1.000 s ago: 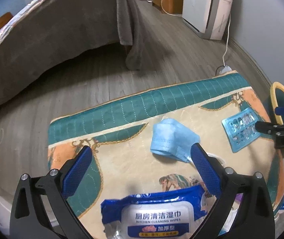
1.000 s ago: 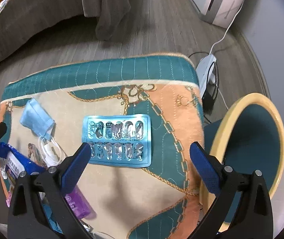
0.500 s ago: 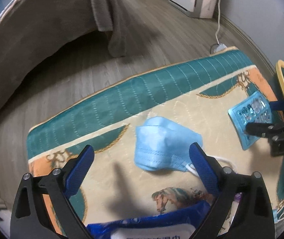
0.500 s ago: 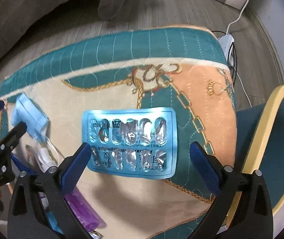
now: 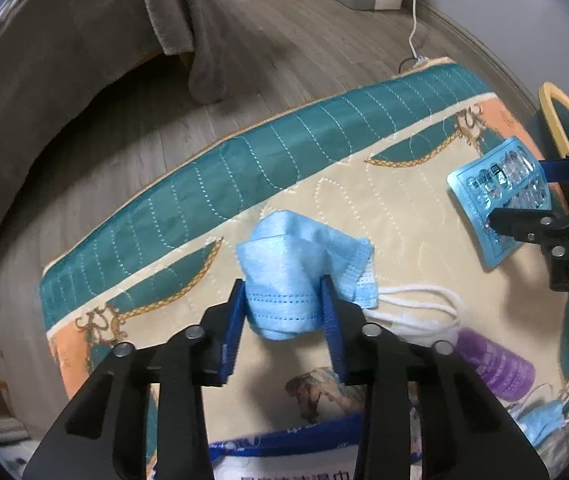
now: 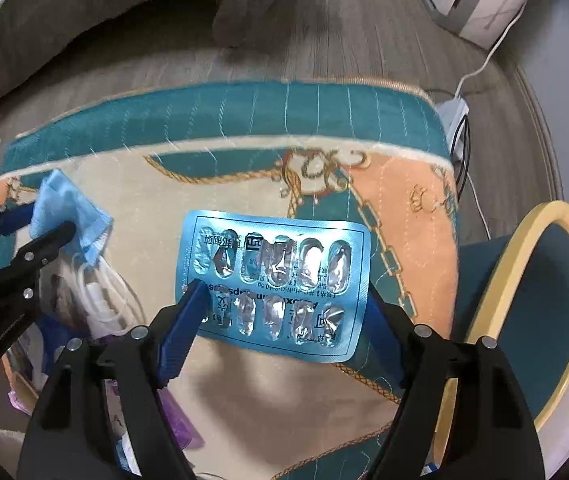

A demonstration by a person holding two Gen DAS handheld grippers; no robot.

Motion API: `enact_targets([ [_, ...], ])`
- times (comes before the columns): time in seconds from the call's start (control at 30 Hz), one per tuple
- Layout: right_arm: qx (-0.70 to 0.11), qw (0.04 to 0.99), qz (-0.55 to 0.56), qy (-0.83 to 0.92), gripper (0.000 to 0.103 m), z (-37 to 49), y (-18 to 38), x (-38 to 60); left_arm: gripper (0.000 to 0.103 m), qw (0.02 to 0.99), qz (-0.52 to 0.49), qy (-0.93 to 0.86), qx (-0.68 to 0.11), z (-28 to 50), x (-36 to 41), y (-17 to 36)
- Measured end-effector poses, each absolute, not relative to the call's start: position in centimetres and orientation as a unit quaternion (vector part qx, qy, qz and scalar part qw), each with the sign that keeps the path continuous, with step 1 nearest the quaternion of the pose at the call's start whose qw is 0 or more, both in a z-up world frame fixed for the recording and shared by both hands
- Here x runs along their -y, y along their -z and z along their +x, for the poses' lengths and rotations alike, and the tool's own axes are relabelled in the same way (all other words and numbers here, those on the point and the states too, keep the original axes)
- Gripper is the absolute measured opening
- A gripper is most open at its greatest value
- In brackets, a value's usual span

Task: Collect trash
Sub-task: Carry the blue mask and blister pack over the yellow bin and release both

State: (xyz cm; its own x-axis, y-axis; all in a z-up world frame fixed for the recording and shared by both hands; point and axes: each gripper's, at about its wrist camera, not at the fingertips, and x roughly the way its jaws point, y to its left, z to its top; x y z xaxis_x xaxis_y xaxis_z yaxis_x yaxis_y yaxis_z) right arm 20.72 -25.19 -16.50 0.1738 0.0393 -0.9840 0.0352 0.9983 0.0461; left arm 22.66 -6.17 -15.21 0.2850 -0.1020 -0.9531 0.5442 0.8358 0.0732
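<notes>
Far half of tabletop (image 5: 284,160) is bare cloth w/ room to pass over; floor beyond also open up to the bed (image 5: 44,60) and its hanging blanket (image 5: 200,40). Near edge is crowded: wipes pack (image 5: 284,456), purple bottle (image 5: 496,364), white ear loops (image 5: 424,312) and a second mask (image 5: 544,424) block low approach. Right of tabletop, yellow-rimmed bin (image 6: 524,280) sits just beside it. Power strip w/ cables (image 6: 456,120) lies off the far right corner.
</notes>
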Motion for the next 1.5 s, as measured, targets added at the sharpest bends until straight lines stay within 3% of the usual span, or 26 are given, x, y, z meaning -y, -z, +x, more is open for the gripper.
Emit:
enact_targets([
  [0.63, -0.566, 0.822, 0.071, 0.004, 0.074, 15.0, 8.8, 28.5, 0.029, 0.866, 0.116, 0.191, -0.448, 18.0, 6.1, 5.0],
  [1.5, -0.523, 0.843, 0.118, 0.043, 0.074, 8.5, 5.5, 37.9, 0.029, 0.857, 0.146, 0.233, -0.435, 12.8, 15.2, 4.5],
])
